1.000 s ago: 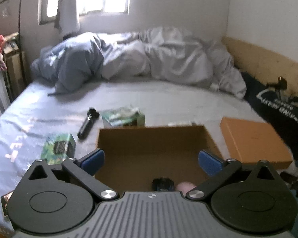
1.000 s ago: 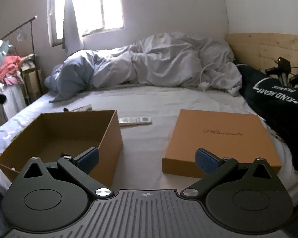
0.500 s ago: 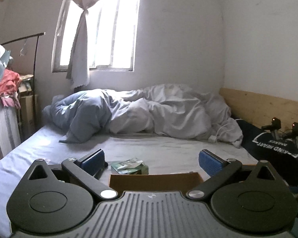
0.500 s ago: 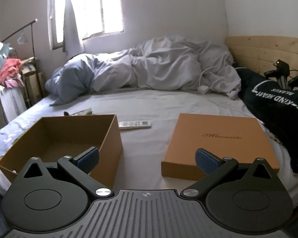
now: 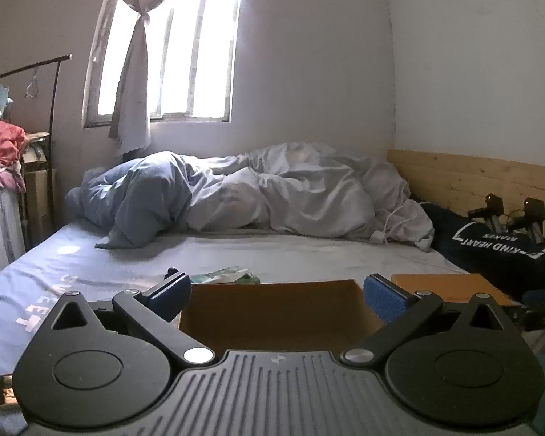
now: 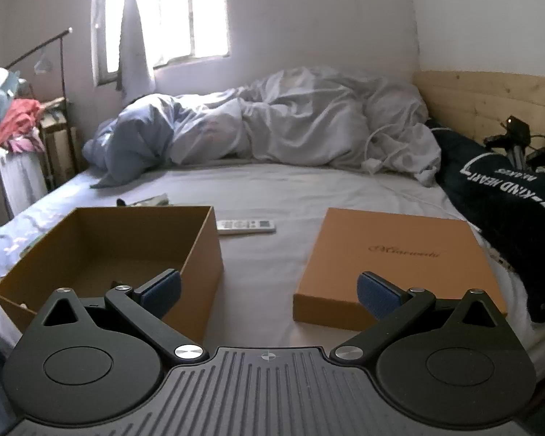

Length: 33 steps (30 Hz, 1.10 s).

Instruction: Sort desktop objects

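Observation:
An open brown cardboard box (image 6: pixel 109 250) stands on the bed; in the left wrist view only its far wall (image 5: pixel 276 312) shows. My left gripper (image 5: pixel 277 296) is open and empty, level with the box's near side. My right gripper (image 6: pixel 269 289) is open and empty, between the box and a flat orange lid (image 6: pixel 392 254). A white remote (image 6: pixel 246 226) lies behind the box's right corner. A green packet (image 5: pixel 229 275) lies beyond the box, with a black object's tip (image 5: pixel 170 272) to its left.
A crumpled grey duvet (image 6: pixel 272 123) fills the far end of the bed. A dark pillow with white lettering (image 6: pixel 505 196) lies at the right by the wooden headboard (image 6: pixel 490 98). A small dark card (image 5: pixel 5 394) lies at the bed's near left edge.
My left gripper has tilted up from looking down into the box to looking level across the bed. My right gripper has barely moved. Both stay open.

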Each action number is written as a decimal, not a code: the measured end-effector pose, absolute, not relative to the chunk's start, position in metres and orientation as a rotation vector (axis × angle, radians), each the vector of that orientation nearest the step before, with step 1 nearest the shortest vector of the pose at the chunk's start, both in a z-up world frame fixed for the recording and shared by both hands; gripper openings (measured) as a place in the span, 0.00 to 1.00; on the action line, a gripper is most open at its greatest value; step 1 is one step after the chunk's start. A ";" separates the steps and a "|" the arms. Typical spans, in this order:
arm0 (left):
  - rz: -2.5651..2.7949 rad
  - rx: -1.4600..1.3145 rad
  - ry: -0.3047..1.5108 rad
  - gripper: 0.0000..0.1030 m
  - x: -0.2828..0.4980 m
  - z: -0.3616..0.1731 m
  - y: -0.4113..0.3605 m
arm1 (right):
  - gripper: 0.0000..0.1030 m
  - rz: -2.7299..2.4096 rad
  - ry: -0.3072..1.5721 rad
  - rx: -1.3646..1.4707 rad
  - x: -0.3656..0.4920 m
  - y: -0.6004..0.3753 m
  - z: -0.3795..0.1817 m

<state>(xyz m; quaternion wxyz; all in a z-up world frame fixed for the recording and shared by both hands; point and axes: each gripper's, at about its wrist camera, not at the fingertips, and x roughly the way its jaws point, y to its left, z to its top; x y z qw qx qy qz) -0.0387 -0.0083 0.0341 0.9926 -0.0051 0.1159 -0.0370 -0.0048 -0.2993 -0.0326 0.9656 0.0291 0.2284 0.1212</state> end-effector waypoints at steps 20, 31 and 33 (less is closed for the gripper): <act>-0.093 0.035 0.413 1.00 -0.025 0.017 -0.014 | 1.00 0.260 0.478 0.032 -0.006 -0.292 -0.037; -0.087 0.027 0.438 1.00 -0.022 0.013 -0.014 | 1.00 0.263 0.486 0.028 -0.007 -0.288 -0.037; -0.089 0.029 0.443 1.00 -0.022 0.012 -0.014 | 1.00 0.263 0.485 0.028 -0.007 -0.288 -0.037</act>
